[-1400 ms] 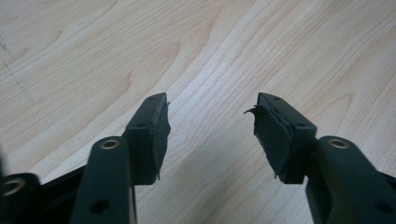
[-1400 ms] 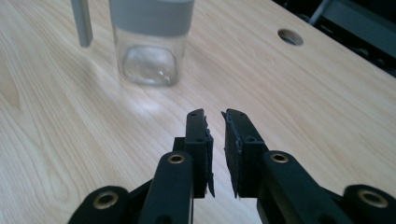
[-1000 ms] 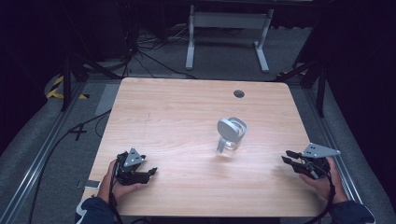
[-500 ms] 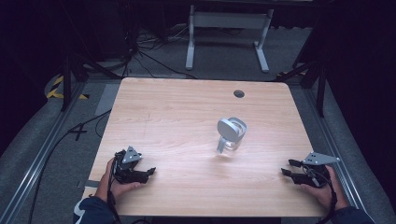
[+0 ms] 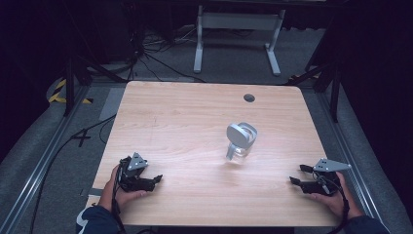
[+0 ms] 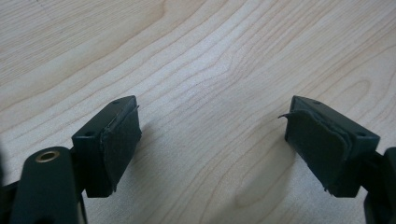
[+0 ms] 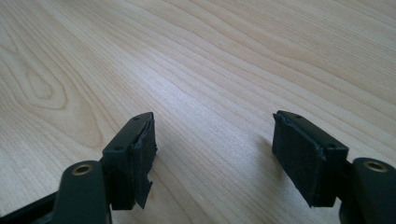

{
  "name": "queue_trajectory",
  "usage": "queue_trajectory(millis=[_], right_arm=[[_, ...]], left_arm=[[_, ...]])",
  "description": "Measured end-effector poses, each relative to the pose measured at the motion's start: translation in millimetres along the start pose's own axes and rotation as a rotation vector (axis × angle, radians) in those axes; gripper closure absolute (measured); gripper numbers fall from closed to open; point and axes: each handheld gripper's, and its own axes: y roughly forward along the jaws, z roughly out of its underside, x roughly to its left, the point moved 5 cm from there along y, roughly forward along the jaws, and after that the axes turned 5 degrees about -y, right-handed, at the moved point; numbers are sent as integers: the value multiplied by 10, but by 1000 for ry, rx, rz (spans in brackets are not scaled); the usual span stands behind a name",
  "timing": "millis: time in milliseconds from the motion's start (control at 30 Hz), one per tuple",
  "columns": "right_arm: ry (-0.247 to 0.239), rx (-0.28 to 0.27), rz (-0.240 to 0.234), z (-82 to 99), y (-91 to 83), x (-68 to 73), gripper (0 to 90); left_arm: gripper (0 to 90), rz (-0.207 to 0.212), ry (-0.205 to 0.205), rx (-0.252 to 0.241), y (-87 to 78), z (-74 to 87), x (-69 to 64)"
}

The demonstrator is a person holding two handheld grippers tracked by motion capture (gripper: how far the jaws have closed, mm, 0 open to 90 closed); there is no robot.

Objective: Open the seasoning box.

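Table (image 5: 195, 126): light wood, with 1 small dark round hole (image 5: 249, 98) near its far edge.
Pitcher (image 5: 240, 141): a clear glass pitcher with a grey lid stands on the table right of the middle, between the 2 grippers and farther from the person than both.
Pitcher lid: tipped up at an angle, so its round grey face points toward the near left.
Left gripper (image 5: 155, 181): lies low on the near left part of the table in the person's left hand (image 5: 119, 187), jaws pointing right toward the table's middle.
Left gripper jaws: wide apart, having just been opening; in the left gripper view (image 6: 212, 140) nothing but bare wood lies between the 2 black pads.
Right gripper (image 5: 297, 175): lies low at the near right edge of the table in the person's right hand (image 5: 336, 197), jaws pointing left.
Right gripper jaws: apart, having just been opening; in the right gripper view (image 7: 215, 149) the gap between the pads holds bare wood grain.
Gap to pitcher: both grippers are well apart from the pitcher and touch nothing but the table.
Pads: the dark padding on the jaws looks frayed at its edges in both gripper views.
Behind the table: a grey metal stand (image 5: 237, 22) and loose cables (image 5: 156, 53) on the dark floor.
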Motion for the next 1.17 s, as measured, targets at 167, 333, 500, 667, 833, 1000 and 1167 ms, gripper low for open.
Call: queue_trajectory(millis=[167, 333, 500, 667, 833, 1000, 1167], right_arm=[[-1, 0, -1, 1, -1, 2, 294], [-3, 1, -5, 0, 2, 7, 284], [-4, 3, -6, 0, 4, 8, 277], [-5, 4, -6, -1, 5, 8, 275], [-5, 4, -6, -1, 4, 8, 275], [-7, 3, -6, -1, 6, 8, 272], [-6, 4, -7, -1, 5, 9, 272]], left_arm=[[180, 5, -26, 2, 7, 2, -17], [180, 5, -26, 2, 7, 2, -17], [179, 5, -25, 9, 3, 1, -15], [177, 9, -36, 17, 1, 3, -21], [177, 9, -36, 17, 1, 3, -20], [172, 4, -20, 8, 12, -10, -2], [172, 6, -32, 2, 23, -13, -8]])
